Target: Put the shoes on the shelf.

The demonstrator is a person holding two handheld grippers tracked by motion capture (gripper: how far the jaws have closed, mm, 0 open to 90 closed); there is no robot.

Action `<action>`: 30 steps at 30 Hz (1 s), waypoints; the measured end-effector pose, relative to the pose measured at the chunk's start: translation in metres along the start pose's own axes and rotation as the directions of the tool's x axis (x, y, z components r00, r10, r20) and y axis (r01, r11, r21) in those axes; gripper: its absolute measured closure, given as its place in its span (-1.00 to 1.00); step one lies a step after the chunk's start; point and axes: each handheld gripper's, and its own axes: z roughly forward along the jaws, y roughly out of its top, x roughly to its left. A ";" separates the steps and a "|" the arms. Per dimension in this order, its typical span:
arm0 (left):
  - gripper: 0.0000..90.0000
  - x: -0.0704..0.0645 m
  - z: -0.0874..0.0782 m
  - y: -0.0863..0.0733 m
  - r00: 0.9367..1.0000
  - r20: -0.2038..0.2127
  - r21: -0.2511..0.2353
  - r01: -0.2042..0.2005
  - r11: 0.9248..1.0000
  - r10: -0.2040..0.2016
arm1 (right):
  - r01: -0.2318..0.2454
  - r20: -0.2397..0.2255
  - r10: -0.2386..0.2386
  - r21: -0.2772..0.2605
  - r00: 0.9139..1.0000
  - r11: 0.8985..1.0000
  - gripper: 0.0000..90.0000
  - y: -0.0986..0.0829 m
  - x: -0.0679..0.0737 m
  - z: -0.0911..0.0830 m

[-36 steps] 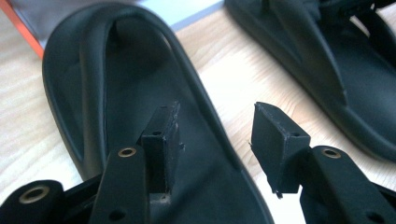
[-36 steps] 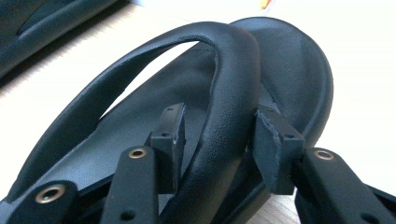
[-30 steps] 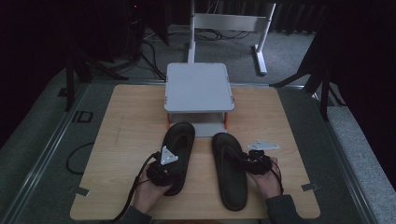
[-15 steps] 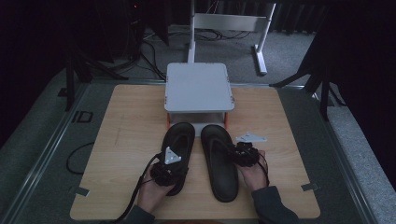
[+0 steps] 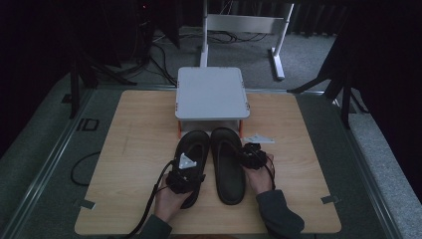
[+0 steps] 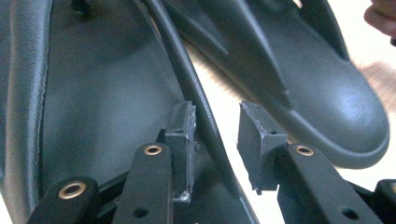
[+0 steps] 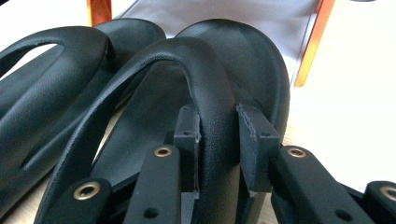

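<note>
Matte black sandals point(image 5: 214, 164) | right gripper point(image 7: 219, 154) clamps strap point(image 7: 205, 93) | left gripper point(image 6: 217, 140) parted

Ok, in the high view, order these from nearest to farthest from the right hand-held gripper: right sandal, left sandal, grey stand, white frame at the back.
1. Right sandal, in the right hand-held gripper.
2. Left sandal, one over leftward.
3. Grey stand, just beyond the toes.
4. White frame, behind the table.

Dim room, grey carpet point(image 5: 45, 124)

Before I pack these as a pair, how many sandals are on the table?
2: the left sandal and the right sandal lie side by side on the wooden table, toes at the grey stand.
</note>
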 end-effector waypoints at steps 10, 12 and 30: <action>0.47 -0.007 0.014 0.013 0.999 0.027 -0.015 0.039 0.999 -0.038 | 0.020 -0.021 -0.020 0.022 1.000 1.000 0.56 -0.003 0.001 -0.003; 0.47 -0.009 0.016 0.015 0.999 0.025 -0.021 0.040 0.999 -0.040 | 0.021 -0.025 -0.020 0.026 0.999 0.999 0.56 -0.006 0.001 -0.006; 0.25 -0.004 0.007 0.020 1.000 0.002 -0.067 0.030 0.997 -0.030 | 0.038 -0.016 -0.037 0.023 0.999 0.999 0.18 -0.010 0.009 -0.013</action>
